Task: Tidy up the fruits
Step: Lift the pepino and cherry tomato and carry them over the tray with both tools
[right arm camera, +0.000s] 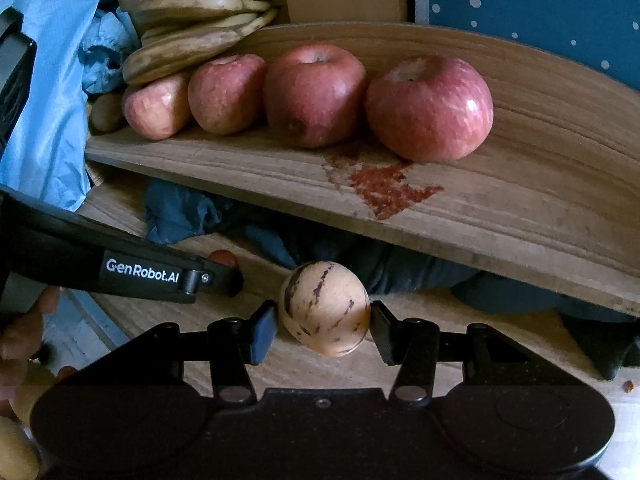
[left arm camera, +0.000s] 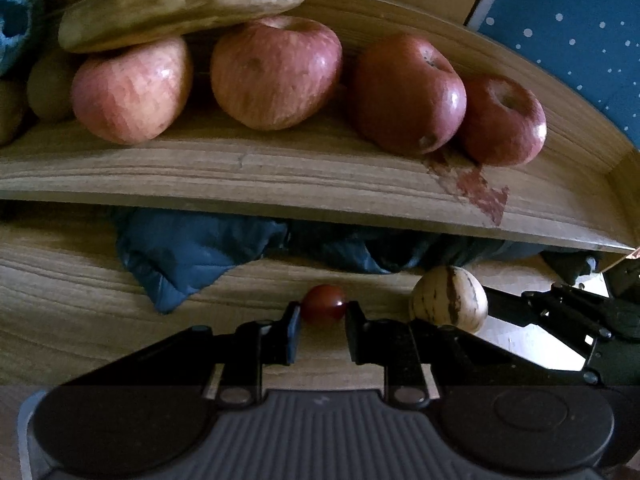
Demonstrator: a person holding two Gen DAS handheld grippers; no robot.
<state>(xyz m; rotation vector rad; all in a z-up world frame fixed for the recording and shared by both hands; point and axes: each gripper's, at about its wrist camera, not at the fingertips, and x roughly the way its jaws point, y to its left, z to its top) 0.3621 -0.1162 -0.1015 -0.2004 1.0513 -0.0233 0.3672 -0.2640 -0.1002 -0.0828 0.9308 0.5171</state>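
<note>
Grainy wooden shelf (left arm camera: 280, 168), left claw (left arm camera: 323, 312) pinching glossy tomato (left arm camera: 323, 305), right claw (right arm camera: 324, 316) gripping striped (smooth, oval) melon (right arm camera: 324, 308)

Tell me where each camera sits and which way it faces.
Left wrist: on the left gripper, looking down past its fingers at the cherry tomato it pinches.
Right wrist: on the right gripper, looking down at the striped pale fruit it holds; a hand shows lower left.
Shared: the shelf of apples and bananas, the striped fruit and tomato.
</note>
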